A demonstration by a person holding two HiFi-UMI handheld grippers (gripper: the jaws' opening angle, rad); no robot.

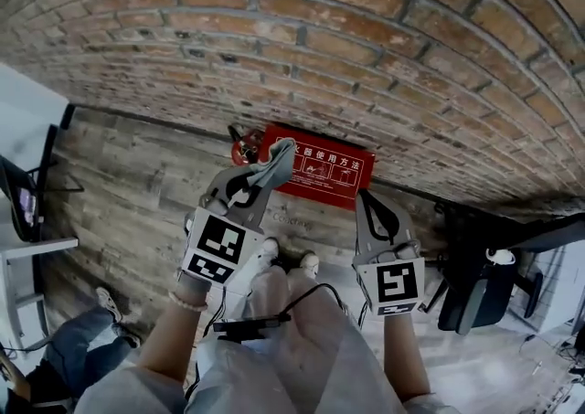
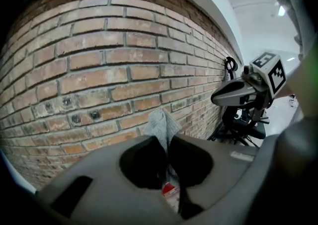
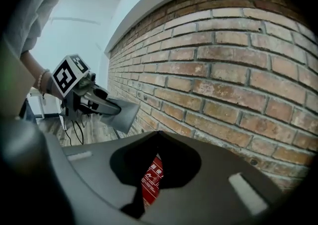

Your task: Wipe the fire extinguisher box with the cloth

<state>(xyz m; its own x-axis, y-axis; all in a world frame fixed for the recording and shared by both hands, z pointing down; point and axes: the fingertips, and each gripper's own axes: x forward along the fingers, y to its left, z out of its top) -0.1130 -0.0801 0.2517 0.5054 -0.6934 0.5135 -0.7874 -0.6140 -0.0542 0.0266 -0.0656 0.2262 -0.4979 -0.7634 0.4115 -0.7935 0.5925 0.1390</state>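
The cloth [image 1: 274, 164] is pinched by the left tool [image 1: 261, 178], nearer the wall-long fire extinguisher box [image 1: 322, 168]; the right tool [image 1: 366, 200] is pressed together.

red fire extinguisher box [image 1: 325, 171], grey cloth [image 1: 277, 165], reddish brick wall [image 1: 366, 37]

We're over the fire extinguisher box [image 1: 322, 167], down at the foot of the brick wall [image 1: 366, 47].
Our left gripper [image 1: 265, 175] is over the box's left end, the cloth [image 1: 281, 156] pinched between its jaws; our right gripper [image 1: 365, 196] sits just beside the box's right corner. A chair [image 1: 475, 298] stands off to our right, our shoes [image 1: 291, 261] in front of the box.
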